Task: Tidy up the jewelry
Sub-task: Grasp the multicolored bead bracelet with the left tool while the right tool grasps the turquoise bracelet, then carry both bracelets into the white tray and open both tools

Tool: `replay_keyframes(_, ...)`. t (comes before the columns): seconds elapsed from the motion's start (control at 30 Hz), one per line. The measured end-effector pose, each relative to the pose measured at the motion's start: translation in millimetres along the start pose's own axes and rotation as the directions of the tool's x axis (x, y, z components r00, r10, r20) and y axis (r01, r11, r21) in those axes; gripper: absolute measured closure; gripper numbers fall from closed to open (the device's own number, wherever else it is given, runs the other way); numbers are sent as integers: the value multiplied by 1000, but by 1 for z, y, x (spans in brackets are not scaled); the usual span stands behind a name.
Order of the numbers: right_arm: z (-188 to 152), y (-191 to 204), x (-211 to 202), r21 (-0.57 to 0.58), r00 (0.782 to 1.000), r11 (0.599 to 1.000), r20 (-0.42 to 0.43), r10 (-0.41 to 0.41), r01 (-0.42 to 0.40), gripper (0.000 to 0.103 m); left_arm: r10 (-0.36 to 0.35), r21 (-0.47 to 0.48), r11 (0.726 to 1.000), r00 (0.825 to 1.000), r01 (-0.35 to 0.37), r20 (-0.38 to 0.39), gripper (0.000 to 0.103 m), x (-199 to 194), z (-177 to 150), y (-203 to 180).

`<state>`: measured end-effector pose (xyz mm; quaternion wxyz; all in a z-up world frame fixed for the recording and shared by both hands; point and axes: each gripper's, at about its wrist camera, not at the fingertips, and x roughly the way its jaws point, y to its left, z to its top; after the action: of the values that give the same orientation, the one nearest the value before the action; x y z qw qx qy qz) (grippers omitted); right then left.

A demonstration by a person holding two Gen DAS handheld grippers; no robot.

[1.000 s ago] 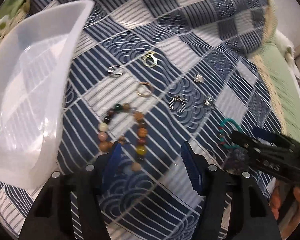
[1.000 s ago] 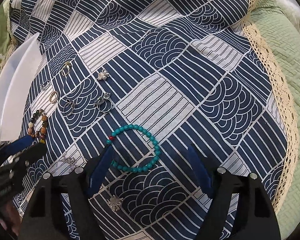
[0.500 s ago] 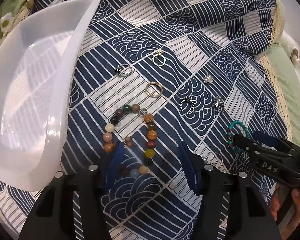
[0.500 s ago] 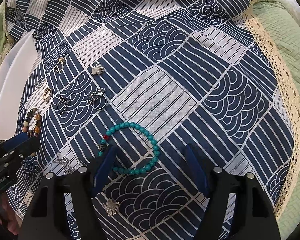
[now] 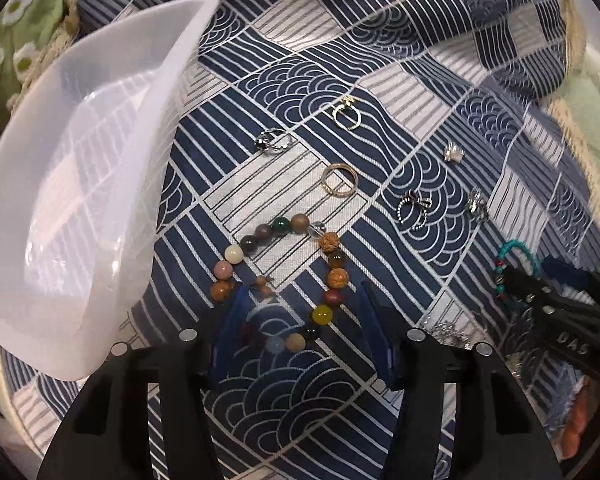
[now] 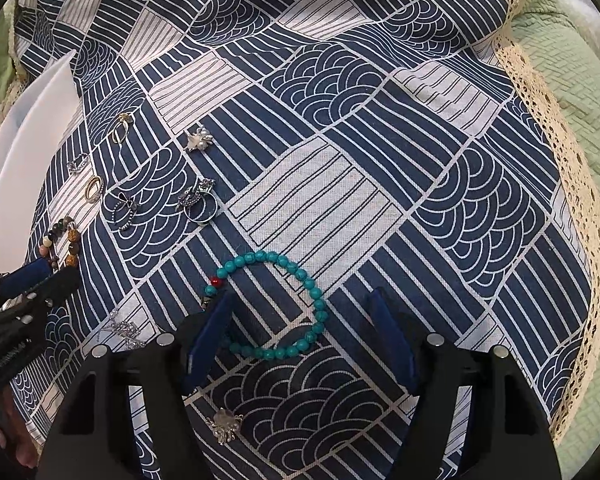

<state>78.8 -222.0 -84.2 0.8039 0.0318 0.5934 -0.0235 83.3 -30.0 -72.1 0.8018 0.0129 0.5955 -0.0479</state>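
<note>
The left gripper (image 5: 302, 300) is standing open, its blue fingers straddling the near side of the mixed-bead bracelet (image 5: 332, 276), which is lying flat on the patterned cloth (image 5: 284, 92); a second ago the fingers were sitting short of those beads, so the gripper has been easing forward and down over them. The right gripper (image 6: 300, 312) is also gaping wide, with the turquoise bracelet (image 6: 276, 304) lying between its fingers on the cloth, the left finger (image 6: 208, 336) overlapping the bracelet's near-left edge; compared with a second ago the bracelet is sitting deeper between the fingers. Beyond the left gripper, a gold band ring (image 5: 339, 180), a silver ring (image 5: 274, 141) and a thin gold ring (image 5: 347, 116) are lying apart from one another, with a bow ring (image 5: 414, 208) and small silver pieces further right. The white plastic tray (image 5: 112, 80) is sitting at the left, its near wall just beside the mixed beads. In the right wrist view a silver octopus charm (image 6: 225, 426) is lying below the fingers, and open cloth is stretching to the right as far as the lace border (image 6: 556, 168) and green quilt (image 6: 584, 92). The letters "DAS" are showing on the right gripper's body in the left wrist view.
</note>
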Motion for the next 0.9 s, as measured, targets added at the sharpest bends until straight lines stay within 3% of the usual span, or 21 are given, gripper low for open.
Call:
replay_keyframes(0.07,-1,-1,-2,2,1000,1000,7,2,-2,43,17,35,999,1000,-17,0,60,3,-1,-7)
replay_keyframes(0.17,-3,-7,-6,11,1000,1000,19,4,-5,66,3,47,999,1000,-3,6,76,2,0,-10)
replay_keyframes(0.23,-2,-9,-8,20,1000,1000,21,7,-7,87,1,53,999,1000,-1,10,90,3,0,-12)
replay_keyframes(0.3,-2,-11,-8,36,1000,999,17,26,-26,94,-6,62,998,1000,5,11,93,3,0,-14)
replay_keyframes(0.53,1,-21,-26,84,994,993,76,76,-83,96,-74,63,995,997,72,31,94,-7,1,-18)
replay_keyframes(0.9,8,-4,-71,57,972,983,172,163,-175,96,-187,96,980,971,174,146,94,-76,0,-14)
